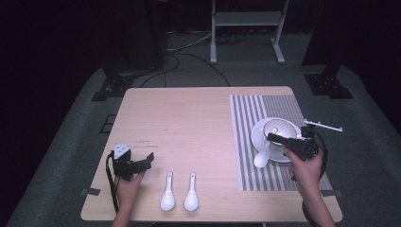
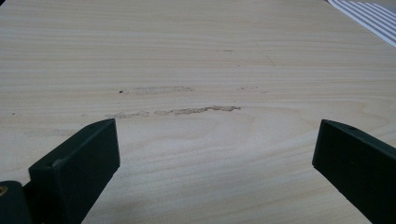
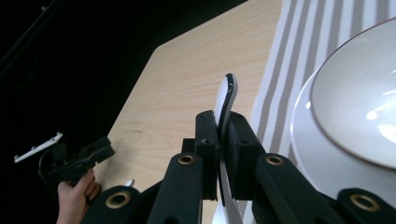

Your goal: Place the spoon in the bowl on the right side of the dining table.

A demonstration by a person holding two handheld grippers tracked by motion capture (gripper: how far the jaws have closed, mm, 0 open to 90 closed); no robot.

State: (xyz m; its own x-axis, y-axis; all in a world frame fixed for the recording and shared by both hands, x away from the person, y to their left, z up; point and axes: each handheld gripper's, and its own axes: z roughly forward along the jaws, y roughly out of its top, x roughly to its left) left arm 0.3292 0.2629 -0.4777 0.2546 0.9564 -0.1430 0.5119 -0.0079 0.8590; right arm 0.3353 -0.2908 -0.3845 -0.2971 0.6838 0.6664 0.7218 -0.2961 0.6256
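High view: right gripper (image 1: pixel 273 137) clamps spoon (image 1: pixel 263 156) at plate (image 1: pixel 259 140) edge, bowl end toward person, handle up toward bowl (image 1: pixel 279 128). Two spare spoons (image 1: pixel 179 193) near left gripper (image 1: pixel 150 158).
Left gripper view: jaws wide apart over bare table (image 2: pixel 196 56).
Right gripper view: handle tip (image 3: pixel 228 95) sticks out past closed jaws.

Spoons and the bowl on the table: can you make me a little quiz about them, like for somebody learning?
1. How many spoons lie loose on the bare wood near the front edge of the table?
2. True or false: the right gripper is clamped on a spoon handle.
3. What is the plate with the bowl resting on: A) bare wood, B) a striped mat, C) the floor?

Key
1. Two: the left spoon and the right spoon.
2. True. The left gripper is wide open over bare wood.
3. B.
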